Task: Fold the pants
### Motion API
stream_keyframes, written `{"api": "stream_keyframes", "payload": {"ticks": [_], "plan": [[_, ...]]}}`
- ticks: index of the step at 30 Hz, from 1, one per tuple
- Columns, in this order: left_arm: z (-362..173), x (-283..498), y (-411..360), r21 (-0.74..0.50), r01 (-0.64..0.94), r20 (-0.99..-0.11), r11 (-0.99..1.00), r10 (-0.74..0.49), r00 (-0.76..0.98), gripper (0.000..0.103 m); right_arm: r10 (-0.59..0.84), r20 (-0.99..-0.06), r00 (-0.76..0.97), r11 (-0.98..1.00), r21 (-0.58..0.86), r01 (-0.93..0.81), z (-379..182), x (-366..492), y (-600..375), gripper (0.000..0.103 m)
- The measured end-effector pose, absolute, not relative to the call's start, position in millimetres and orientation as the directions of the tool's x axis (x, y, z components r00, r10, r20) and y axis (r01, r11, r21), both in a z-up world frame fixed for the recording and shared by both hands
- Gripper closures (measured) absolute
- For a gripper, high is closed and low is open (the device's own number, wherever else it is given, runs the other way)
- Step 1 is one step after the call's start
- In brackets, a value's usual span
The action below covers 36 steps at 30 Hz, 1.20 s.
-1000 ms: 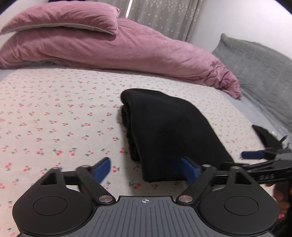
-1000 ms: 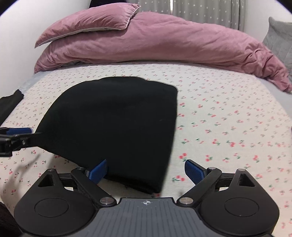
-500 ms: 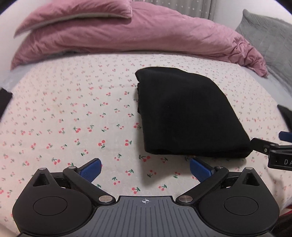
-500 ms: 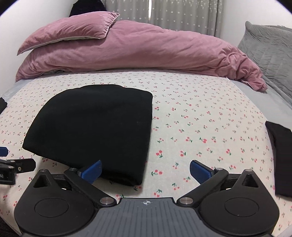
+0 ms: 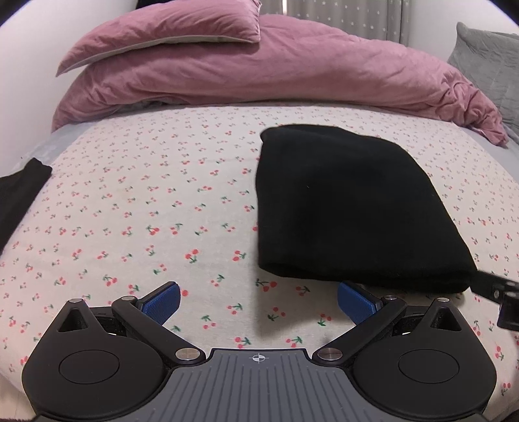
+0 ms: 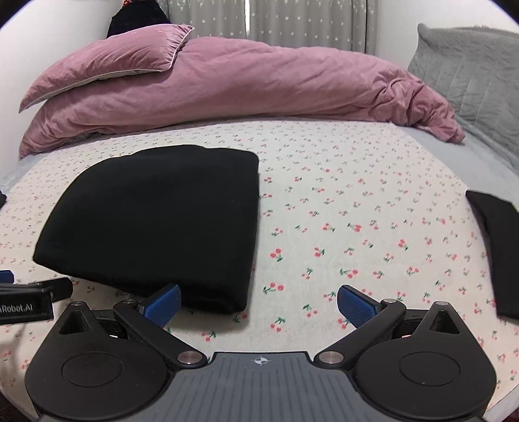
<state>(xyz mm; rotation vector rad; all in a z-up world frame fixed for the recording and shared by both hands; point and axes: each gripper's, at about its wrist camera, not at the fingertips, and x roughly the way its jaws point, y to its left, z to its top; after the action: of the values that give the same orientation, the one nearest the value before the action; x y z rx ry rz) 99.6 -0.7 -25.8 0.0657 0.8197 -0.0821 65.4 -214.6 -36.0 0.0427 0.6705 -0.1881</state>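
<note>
Left tool (image 5: 258, 300) and right tool (image 6: 258, 302) both hang released and empty just short of the folded pants (image 5: 350, 207), whose long axis runs from the tools toward the pink duvet (image 5: 292, 78). Other dark garments (image 6: 496, 253) lie on the cherry-print bed (image 5: 146, 201), well apart from the pants on either side.

Cherry-print bedsheet (image 5: 162, 201); mauve duvet (image 6: 259, 84) and pillow (image 6: 107, 61) heaped before star-patterned grey curtains (image 6: 292, 22); white walls (image 5: 48, 48).

Only "Robot.AI" reads, perhaps cut off at its start, on the left tongs (image 6: 6, 276) body
</note>
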Motion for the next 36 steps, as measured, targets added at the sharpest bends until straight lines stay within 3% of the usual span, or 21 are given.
{"api": "stream_keyframes", "payload": {"ticks": [4,36], "plan": [[-29.8,100.0,-6.0,0.036,0.106,-0.736,0.994,-0.045,0.676,0.000,-0.173,-0.613,0.771,0.984,-0.071,0.164,-36.1,68.3,-206.1,0.000],[-41.6,90.9,-15.2,0.062,0.133,-0.751,0.989,-0.041,0.659,0.000,-0.161,-0.628,0.761,0.985,-0.055,0.164,-37.9,71.1,-193.5,0.000]]}}
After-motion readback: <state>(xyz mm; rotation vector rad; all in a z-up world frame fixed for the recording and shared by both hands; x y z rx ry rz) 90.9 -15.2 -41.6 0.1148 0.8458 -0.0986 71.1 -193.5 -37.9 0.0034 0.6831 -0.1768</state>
